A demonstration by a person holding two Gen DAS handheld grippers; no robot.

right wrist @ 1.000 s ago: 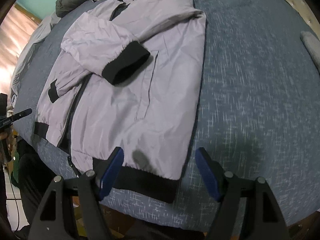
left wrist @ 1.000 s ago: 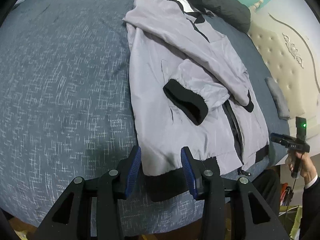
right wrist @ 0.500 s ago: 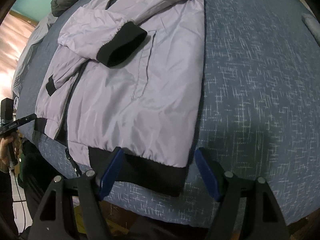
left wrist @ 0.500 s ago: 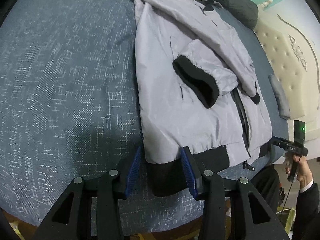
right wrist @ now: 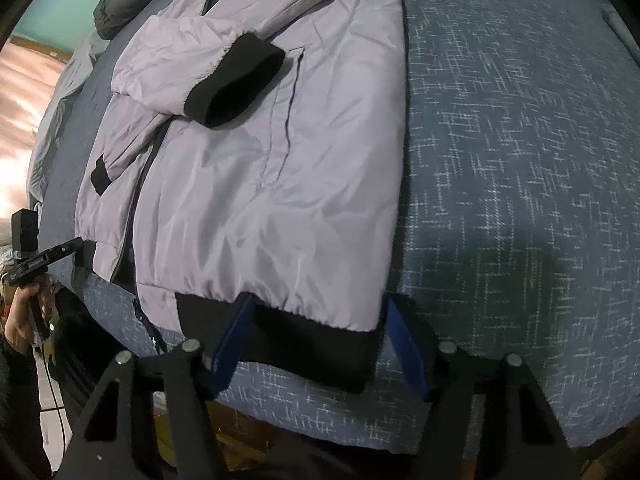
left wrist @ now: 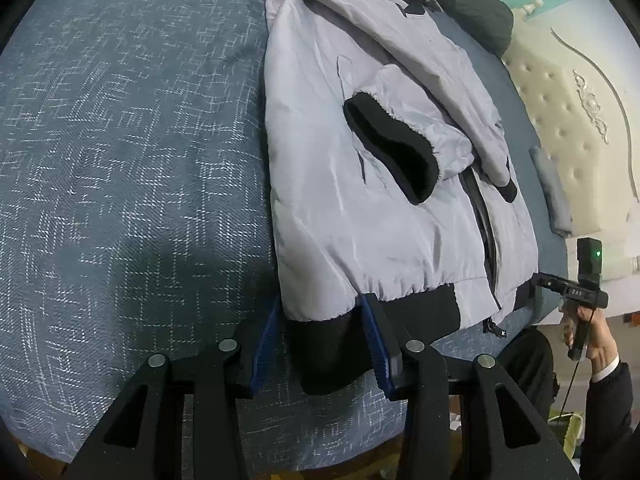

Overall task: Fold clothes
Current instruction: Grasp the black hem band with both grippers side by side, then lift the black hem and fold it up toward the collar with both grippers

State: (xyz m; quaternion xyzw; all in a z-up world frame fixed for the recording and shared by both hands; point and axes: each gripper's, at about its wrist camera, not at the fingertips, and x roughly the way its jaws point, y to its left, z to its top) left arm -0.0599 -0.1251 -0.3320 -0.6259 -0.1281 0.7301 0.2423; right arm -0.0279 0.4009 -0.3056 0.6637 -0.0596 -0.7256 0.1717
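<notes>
A pale lilac jacket (left wrist: pixel 360 208) with black cuffs and a black hem lies flat on the blue-grey bed cover (left wrist: pixel 140 160), both sleeves folded across its front. My left gripper (left wrist: pixel 320 320) points down over the hem's left corner (left wrist: pixel 332 352). Its blue pads stand on either side of the black band without pinching it. My right gripper (right wrist: pixel 320 320) straddles the hem's right corner (right wrist: pixel 312 344). Its jaws are closing, the band lies between them, and the pads are not pressing on it.
The bed's near edge runs just under both grippers. A dark bundle of cloth (left wrist: pixel 472 4) lies at the far end by the cream tufted headboard (left wrist: pixel 580 120). A small folded grey cloth (left wrist: pixel 552 192) rests near it. Open bed cover (right wrist: pixel 520 160) flanks the jacket.
Both grippers have come down closer to the jacket's hem, and each now has a hem corner between its fingers. The right jaws have narrowed. The jacket has not moved.
</notes>
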